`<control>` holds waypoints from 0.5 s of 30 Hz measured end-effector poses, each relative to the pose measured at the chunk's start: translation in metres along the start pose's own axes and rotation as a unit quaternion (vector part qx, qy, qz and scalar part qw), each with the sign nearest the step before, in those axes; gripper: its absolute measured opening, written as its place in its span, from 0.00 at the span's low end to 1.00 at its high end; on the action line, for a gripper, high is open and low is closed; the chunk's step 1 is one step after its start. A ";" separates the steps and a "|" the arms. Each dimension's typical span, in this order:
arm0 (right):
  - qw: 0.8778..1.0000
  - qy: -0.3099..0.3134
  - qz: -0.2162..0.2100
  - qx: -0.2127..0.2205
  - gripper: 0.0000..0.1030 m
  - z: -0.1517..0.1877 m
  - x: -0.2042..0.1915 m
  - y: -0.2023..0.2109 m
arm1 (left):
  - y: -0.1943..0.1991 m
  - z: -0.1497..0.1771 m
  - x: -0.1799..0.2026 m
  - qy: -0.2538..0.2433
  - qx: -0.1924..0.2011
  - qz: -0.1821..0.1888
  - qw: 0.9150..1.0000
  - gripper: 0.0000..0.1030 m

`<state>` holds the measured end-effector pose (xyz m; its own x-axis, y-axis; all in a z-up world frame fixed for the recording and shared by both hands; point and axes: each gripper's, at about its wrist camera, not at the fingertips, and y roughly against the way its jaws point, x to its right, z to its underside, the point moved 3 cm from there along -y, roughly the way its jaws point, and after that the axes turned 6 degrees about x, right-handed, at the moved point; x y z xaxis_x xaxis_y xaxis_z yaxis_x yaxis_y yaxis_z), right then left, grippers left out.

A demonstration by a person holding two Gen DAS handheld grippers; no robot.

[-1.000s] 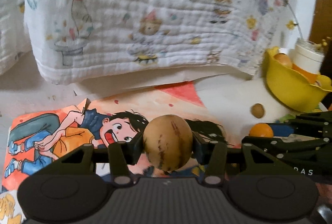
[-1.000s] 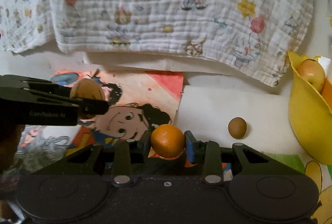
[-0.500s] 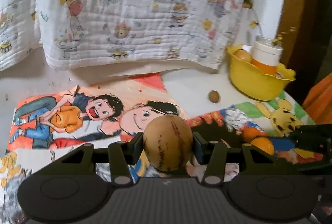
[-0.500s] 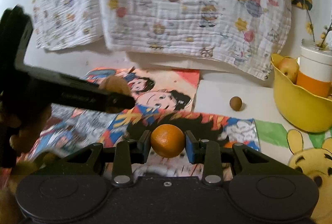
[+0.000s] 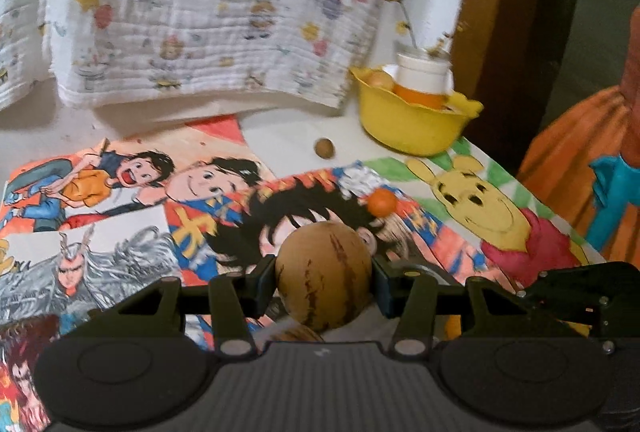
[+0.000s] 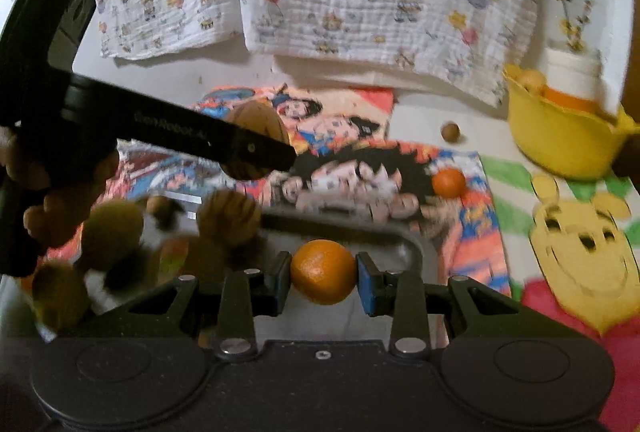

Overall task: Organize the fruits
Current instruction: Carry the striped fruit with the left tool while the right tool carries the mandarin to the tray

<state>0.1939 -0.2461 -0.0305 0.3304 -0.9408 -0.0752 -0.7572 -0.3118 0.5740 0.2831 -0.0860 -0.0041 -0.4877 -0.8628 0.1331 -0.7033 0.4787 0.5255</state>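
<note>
Two oranges, one yellow bowl

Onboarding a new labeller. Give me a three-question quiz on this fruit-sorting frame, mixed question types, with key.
1. True or false: the left gripper is shut on a brown striped fruit.
2. What does the right gripper hold? A) an apple B) an orange fruit C) a cup D) nothing
3. Fill in: a second orange fruit lies loose on the picture mat, and a small brown fruit lies on the white surface near the ____ bowl.

Key
1. True: both pads press its sides.
2. B: the orange fruit sits clamped between the pads.
3. Yellow.
</note>
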 end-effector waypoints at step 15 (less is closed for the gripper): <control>0.999 0.015 0.013 -0.034 0.35 0.039 0.007 0.043 | -0.009 0.033 0.057 -0.082 -0.045 0.059 0.994 0.52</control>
<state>0.1418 -0.2712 -0.0384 0.3282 -0.9439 -0.0356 -0.7256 -0.2761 0.6303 0.2443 -0.1345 -0.0292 -0.6472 -0.7597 0.0631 -0.5911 0.5524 0.5877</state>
